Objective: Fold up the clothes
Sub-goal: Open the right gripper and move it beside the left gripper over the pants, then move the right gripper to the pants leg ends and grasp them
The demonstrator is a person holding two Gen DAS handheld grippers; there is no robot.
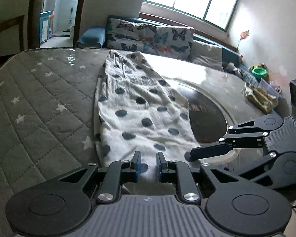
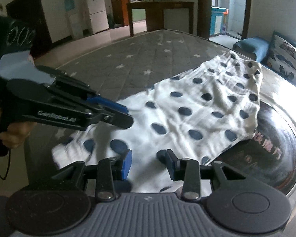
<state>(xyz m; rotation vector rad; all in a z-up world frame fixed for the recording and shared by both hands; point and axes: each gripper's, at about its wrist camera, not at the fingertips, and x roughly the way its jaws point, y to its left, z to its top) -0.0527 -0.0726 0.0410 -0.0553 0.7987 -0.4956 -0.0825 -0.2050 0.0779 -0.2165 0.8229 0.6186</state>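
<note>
Daylight enters through the window (image 1: 193, 2) far ahead of the left jaws; the panes are blown out to white. A hard bright patch falls on the table (image 1: 217, 79) ahead and right of those jaws, with glare washing out the surface there. The cloth (image 1: 136, 106) just ahead of the jaws is evenly lit, its creases softly shaded. In the right wrist view the room behind is dim, and a doorway (image 2: 234, 6) far ahead gives a second pale light. The cloth edge left of the right jaws is smeared by motion blur. Both views bend strongly at the edges, with black corners. Focus is soft throughout.
</note>
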